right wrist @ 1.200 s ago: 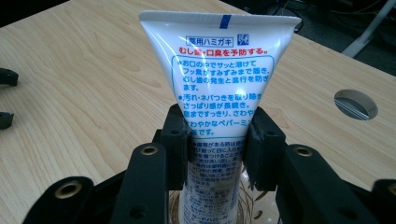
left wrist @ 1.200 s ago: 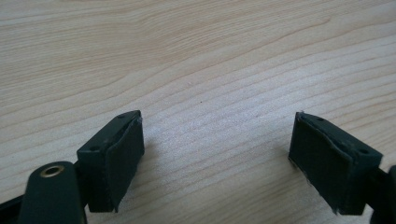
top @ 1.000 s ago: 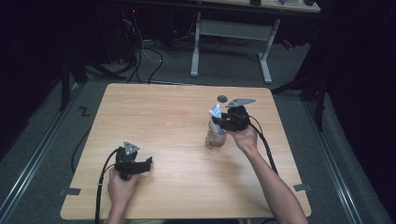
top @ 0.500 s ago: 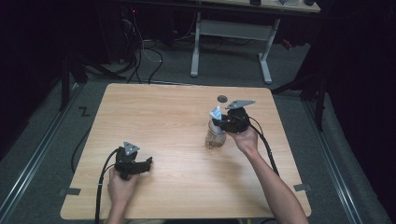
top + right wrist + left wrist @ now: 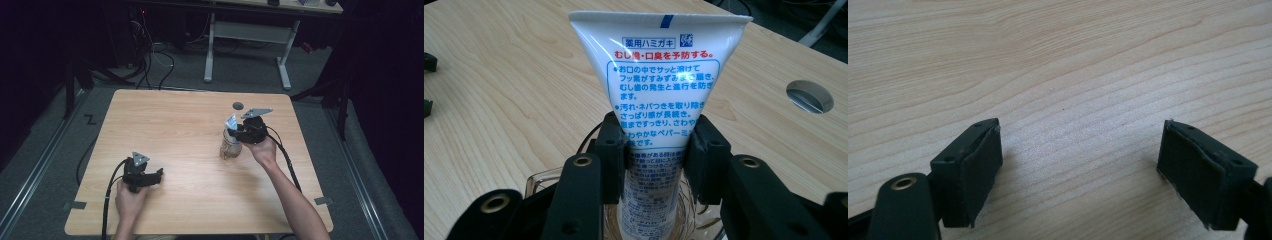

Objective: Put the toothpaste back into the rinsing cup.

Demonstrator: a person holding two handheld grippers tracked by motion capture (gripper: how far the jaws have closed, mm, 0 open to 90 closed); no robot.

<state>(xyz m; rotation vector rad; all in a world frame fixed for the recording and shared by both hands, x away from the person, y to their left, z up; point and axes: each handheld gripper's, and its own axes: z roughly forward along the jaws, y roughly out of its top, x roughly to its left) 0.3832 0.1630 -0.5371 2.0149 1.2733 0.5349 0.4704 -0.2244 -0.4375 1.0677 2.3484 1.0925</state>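
White toothpaste tube point(image 5: 659, 90) is pinched upright by the right gripper point(image 5: 655, 155) inside a glass jar point(image 5: 230, 148) on the table's point(image 5: 170, 120) right half; the left gripper's point(image 5: 1080, 170) jaws are spread over bare wood.

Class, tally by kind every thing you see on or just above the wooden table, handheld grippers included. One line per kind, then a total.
Handheld grippers: 2 (left gripper, right gripper)
Toothpaste tubes: 1 (toothpaste tube)
Glass cups: 1 (glass cup)
Total: 4
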